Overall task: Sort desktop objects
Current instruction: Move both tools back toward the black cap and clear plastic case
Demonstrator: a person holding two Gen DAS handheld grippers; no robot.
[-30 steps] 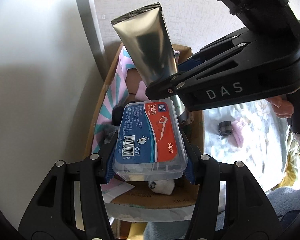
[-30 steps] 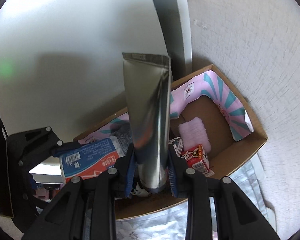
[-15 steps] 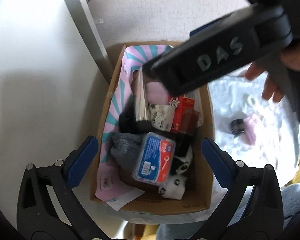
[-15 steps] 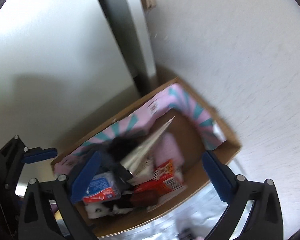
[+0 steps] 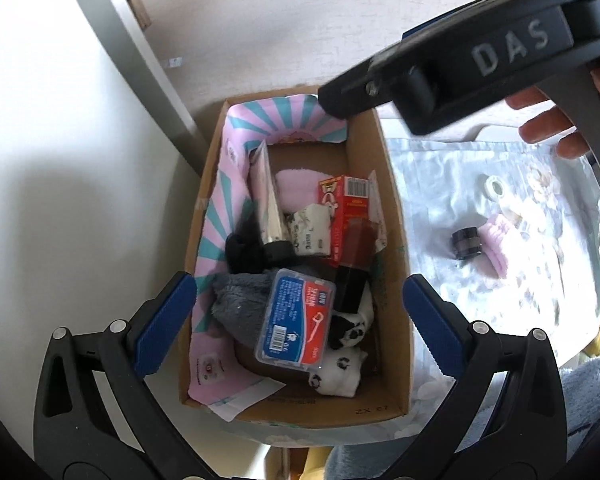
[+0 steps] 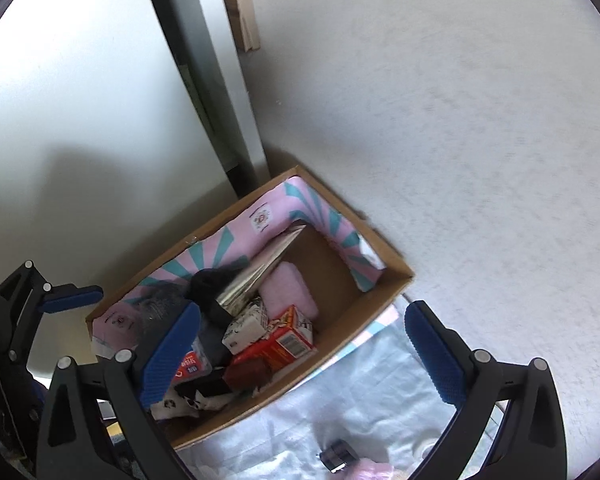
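Floss case (image 5: 296,318) and silver tube (image 5: 267,208) lie in the cardboard box (image 5: 396,264) at frame centre; both grippers' jaws, just opened, gape empty. Lift clear, then go for the black cap (image 5: 466,243) at right.

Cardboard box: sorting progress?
Done: silver tube and floss-pick case lie in the cardboard box. In hand: nothing; both hand-held grippers, left and right, have just opened. Left: black jar, pink item and tape roll on the cloth.
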